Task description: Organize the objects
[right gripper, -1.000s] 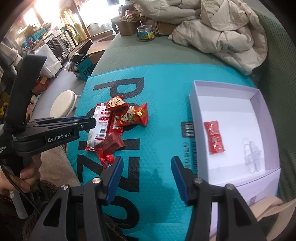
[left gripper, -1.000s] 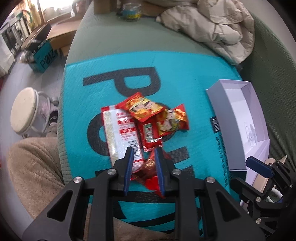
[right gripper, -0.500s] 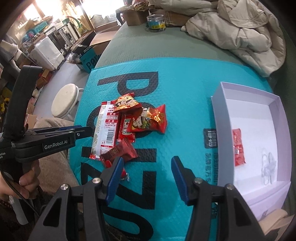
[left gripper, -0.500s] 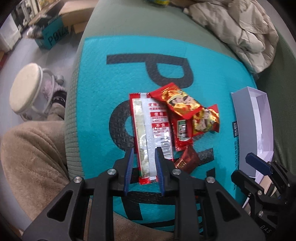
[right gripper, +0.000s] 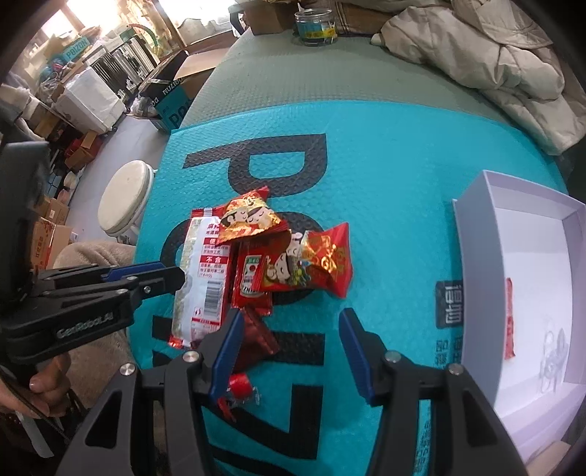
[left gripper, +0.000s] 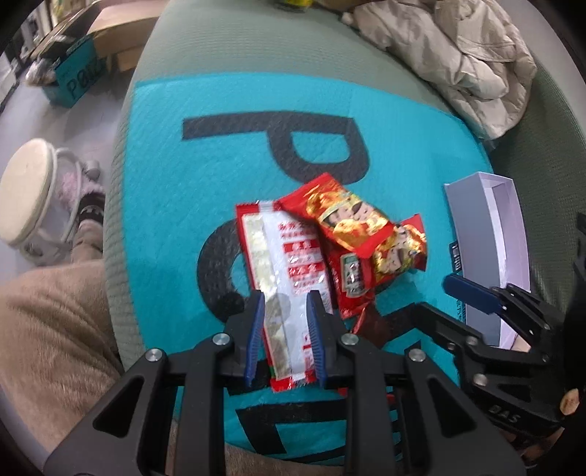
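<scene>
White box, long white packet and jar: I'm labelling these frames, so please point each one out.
White box (right gripper: pixel 472 263): right wrist view, on its left wall.
Long white packet (left gripper: pixel 289 263): left wrist view, on its printed middle.
Jar (right gripper: pixel 315 22): right wrist view, on its glass side.

- The small dark-red foil packet (right gripper: pixel 256 338) sits half hidden behind a blue finger pad (right gripper: pixel 225 353).
- The white cardboard box (right gripper: pixel 476 278) runs off the frame's right edge.
- Print on the long white-and-red noodle packet (left gripper: pixel 284 263) is too blurred to read.
</scene>
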Available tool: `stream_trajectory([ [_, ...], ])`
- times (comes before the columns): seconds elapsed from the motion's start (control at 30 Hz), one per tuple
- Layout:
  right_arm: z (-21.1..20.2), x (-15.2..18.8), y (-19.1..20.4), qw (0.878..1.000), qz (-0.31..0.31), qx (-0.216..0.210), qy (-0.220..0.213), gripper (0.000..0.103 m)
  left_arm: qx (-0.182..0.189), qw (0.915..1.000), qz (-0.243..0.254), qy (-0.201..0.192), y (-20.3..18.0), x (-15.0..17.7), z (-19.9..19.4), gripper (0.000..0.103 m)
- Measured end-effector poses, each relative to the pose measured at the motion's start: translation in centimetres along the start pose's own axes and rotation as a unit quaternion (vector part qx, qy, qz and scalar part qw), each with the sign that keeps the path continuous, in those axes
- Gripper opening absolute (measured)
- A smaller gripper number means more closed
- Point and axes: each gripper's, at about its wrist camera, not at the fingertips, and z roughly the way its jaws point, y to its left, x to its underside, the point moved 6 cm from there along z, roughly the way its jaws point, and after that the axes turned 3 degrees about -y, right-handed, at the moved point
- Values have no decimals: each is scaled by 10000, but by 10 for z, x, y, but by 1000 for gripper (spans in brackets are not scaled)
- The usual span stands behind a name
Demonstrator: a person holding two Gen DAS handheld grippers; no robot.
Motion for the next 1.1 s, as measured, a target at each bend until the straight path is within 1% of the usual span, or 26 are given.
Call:
stream_trajectory([
  [0.07,5,-4,-1,10000,-25,61,22,60,5,9999,95,-47,-2,-4,0,22],
  [0.17,8,-9,-1,9998,-66,149,-65,79,-37,9999,115,-36,1,-9,4,22],
  [0.23,12,-14,0,9998,-71,150,-109,82,-44,9999,88,-26,4,-10,6,22],
  [0.37,22,-23,1,9998,-52,165,-137,82,-92,9999,52,-15,9,-13,9,22],
  [0.47,29,-28,3,9998,-40,111,-154,82,-49,9999,80,-36,10,-15,9,22],
  [0.6,35,-32,1,9997,-58,146,-180,82,335,9990,275,-99,1,-16,7,22],
  [0.73,39,-30,-4,9999,1,96,-101,82,430,9982,409,-81,-7,-16,10,22],
  [0.8,42,-27,-6,10000,29,31,-55,77,422,9980,457,-84,-10,-17,11,22],
  [0.83,42,-26,-7,9999,44,54,-84,71,410,9980,470,-90,-12,-19,11,22],
  [0.87,41,-25,-9,9998,44,109,-142,62,363,9982,474,-98,-12,-20,12,22],
  [0.9,39,-25,-12,9997,62,99,-236,58,346,9983,467,-108,-11,-20,11,22],
  [0.97,38,-24,-16,9993,203,-103,-288,47,413,9983,385,-133,-8,-24,10,22],
  [1.03,37,-22,-20,9986,381,-233,-294,43,486,9982,288,-181,-6,-29,8,22],
  [1.1,35,-20,-23,9983,437,-274,-275,42,481,9981,321,-221,-6,-33,6,22],
])
